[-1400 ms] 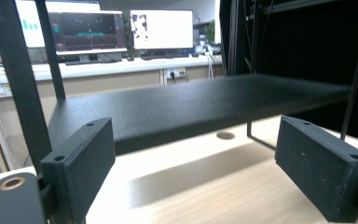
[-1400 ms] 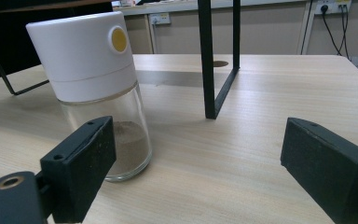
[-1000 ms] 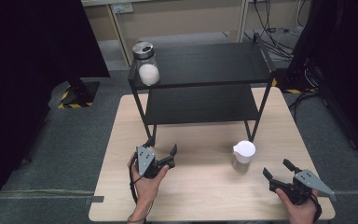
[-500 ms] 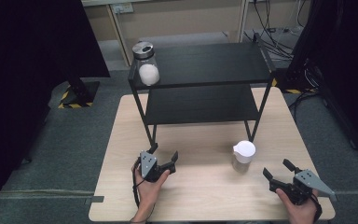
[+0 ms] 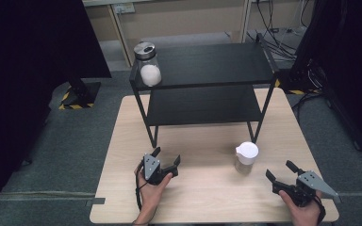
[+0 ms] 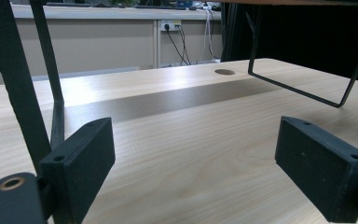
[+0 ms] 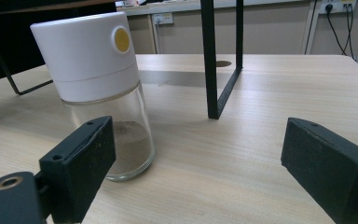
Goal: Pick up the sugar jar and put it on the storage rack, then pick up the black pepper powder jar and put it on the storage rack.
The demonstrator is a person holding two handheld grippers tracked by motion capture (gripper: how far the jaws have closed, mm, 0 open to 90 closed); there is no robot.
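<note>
Two handheld grippers, black plastic, blocky flat pads. Left gripper rests low on the table, jaws spread apart, nothing between them. Right gripper also spread wide, empty, near the right front edge. One shaker jar: clear glass cylinder, smooth white plastic cap with a round yellow dot, brownish powder at the bottom; it stands upright on the table, near the right gripper, just before the shelf leg. One black metal two-tier shelf, thin legs. One glass jar with metal lid and white contents on its top left corner. Table is pale wood-grain laminate.

pale wooden table with black two-tier shelf, white-capped glass shaker upright
</note>
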